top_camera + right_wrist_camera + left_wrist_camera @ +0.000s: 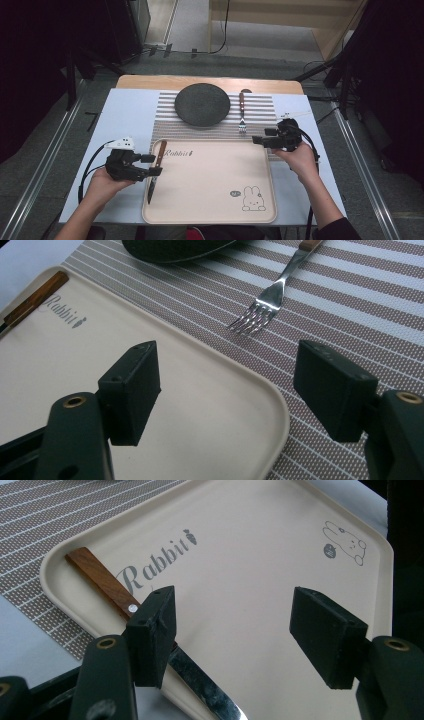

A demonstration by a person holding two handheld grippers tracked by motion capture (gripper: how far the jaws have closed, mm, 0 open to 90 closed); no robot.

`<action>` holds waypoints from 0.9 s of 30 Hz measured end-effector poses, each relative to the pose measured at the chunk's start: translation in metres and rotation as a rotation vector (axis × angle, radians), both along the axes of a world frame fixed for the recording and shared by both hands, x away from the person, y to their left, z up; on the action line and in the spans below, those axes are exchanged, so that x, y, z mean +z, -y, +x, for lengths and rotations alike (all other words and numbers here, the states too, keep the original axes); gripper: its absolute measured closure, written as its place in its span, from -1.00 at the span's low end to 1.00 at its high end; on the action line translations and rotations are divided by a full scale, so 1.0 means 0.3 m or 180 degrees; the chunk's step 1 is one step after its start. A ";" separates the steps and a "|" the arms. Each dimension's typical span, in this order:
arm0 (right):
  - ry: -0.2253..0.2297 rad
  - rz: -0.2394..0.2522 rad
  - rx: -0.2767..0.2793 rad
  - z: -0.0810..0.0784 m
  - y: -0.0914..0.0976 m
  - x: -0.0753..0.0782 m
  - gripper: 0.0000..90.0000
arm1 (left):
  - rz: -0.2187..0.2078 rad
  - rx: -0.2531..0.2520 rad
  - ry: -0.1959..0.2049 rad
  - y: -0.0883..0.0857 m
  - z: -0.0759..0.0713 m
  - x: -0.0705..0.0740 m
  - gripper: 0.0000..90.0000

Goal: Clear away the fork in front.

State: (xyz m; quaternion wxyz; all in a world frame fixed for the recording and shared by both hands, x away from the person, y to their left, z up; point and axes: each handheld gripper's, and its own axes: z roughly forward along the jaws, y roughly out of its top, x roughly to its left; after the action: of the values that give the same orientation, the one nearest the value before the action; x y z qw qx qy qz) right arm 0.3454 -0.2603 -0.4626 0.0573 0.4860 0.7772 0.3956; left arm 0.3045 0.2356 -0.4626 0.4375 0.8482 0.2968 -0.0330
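Knife (pixel 154 170) lies on tray's (pixel 210 200) left rim, lower left of high view, long axis running up-frame w/ wood handle at top, right at the wide-open, empty left tongs (pixel 152 165); right tongs (pixel 261 139), also wide & empty, sit far right nr fork (pixel 242 112).

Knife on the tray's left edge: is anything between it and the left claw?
Nothing visible. The knife lies along the tray rim, right at the open left claw; one pad sits over the blade-handle junction, the other over bare tray.
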 end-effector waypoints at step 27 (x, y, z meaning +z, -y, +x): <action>-0.0192 -0.0120 -0.0214 0.217 -0.013 0.019 -0.42 | -0.0040 0.0022 0.0032 -0.002 0.002 0.001 -0.23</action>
State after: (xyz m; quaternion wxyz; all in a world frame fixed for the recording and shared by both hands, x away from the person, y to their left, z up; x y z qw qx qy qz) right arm 0.4107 -0.2565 -0.4568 0.0562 0.5224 0.7692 0.3638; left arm 0.3050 0.2362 -0.4623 0.4445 0.8445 0.2974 -0.0290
